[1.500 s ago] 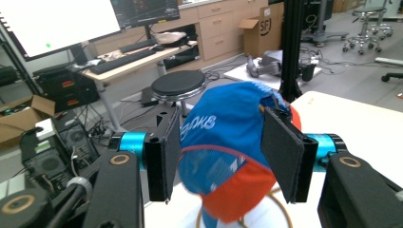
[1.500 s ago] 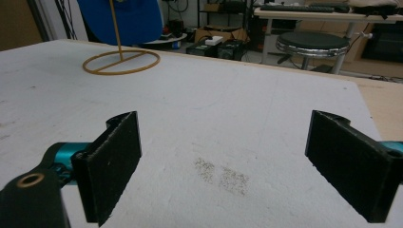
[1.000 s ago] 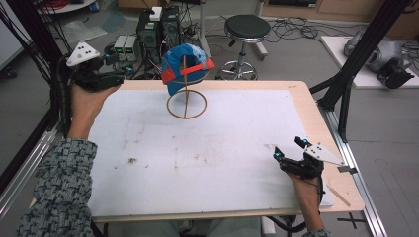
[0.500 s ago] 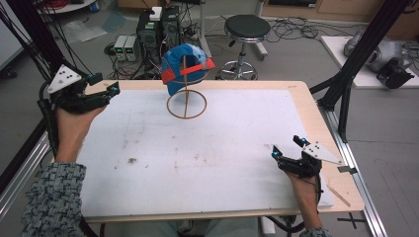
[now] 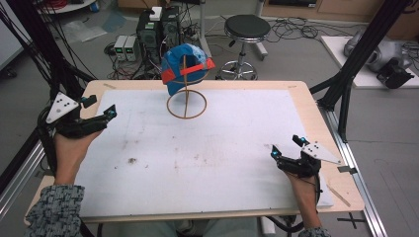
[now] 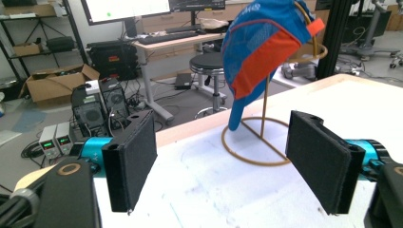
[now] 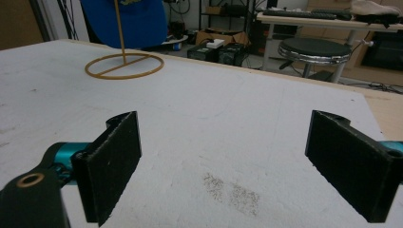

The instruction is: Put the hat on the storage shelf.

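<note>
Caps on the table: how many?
1. A blue cap with orange trim hangs on the wire stand at the far middle of the white board. Nothing on the board looks able to hide another.

The left gripper (image 6: 221, 161) stands with its two black jaws wide apart, having just been opening, with nothing between them. Beyond the gap, a blue and orange cap (image 6: 261, 52) hangs on a thin wire stand (image 6: 259, 142) whose ring base rests on the white table (image 6: 209, 190). A black stool (image 6: 209, 64) stands farther back.
</note>
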The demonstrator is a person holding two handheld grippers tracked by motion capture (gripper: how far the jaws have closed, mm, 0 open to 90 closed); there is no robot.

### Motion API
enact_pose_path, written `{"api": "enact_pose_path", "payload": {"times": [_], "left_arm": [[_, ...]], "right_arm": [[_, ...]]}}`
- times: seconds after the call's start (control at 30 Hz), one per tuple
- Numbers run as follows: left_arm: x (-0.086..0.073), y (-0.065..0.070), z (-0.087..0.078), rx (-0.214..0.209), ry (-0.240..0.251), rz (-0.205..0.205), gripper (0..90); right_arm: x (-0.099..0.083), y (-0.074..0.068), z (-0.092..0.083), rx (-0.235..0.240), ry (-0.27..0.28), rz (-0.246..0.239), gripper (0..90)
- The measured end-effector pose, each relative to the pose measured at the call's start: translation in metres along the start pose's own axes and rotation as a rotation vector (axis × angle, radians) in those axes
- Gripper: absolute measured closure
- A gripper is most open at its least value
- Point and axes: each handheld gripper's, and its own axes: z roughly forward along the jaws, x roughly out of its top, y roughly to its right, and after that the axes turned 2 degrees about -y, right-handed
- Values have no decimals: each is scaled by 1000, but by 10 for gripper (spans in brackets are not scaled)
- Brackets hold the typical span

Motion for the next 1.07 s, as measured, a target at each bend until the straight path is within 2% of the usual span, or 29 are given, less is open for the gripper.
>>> {"api": "enact_pose_path", "payload": {"times": [0.13, 0.7, 1.07], "left_arm": [[-11, 2, -6, -5, 13, -6, 250], [-57, 5, -16, 15, -35, -33, 246], [-70, 4, -15, 14, -51, -46, 245]], "right_arm": [[0, 0, 0, -2, -3, 3, 108], [1, -1, 1, -3, -8, -7, 107], [1, -2, 1, -8, -8, -6, 108]]}}
